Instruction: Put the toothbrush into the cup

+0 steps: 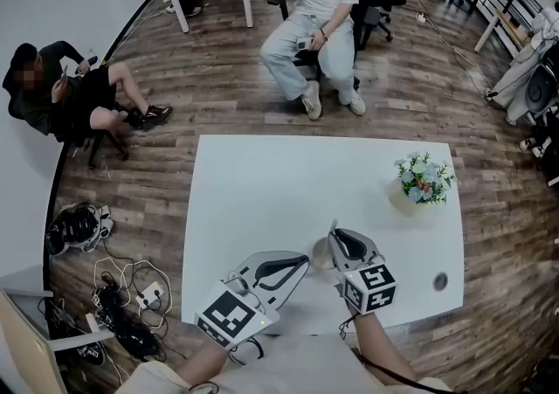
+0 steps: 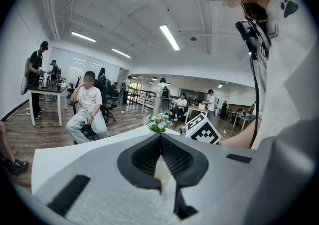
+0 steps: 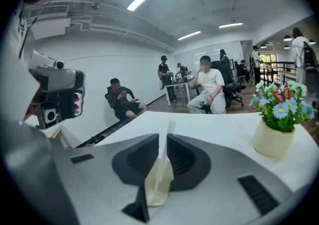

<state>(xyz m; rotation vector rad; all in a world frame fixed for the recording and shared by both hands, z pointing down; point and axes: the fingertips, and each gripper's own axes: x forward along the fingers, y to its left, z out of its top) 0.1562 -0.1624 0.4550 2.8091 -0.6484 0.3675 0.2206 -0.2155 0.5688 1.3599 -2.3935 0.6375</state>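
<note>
**Toothbrush held upright beside the cup**

The right claw point(image 3: 167, 144) is closed on the toothbrush point(image 3: 160, 174). The right gripper view shows the pale, half-clear handle pinched between the two jaws, and the thin end stands up above them. In the head view the toothbrush points up and away from the person, just beside the cup point(image 1: 320, 252), and it is not inside the cup.

The left claw point(image 2: 160, 140) is also closed. In the left gripper view a cream-coloured wall sits between its jaws, and this seems to be the side of the cup. In the head view the tips of this claw touch the cup from the left. The cup is at the near edge of the white table point(image 1: 262, 183), between the two claws.

A pot of flowers point(image 1: 420, 183) stands on the far right part of the table, well apart from the cup. Behind the table a person in a white shirt point(image 1: 319, 17) sits on a chair.
</note>
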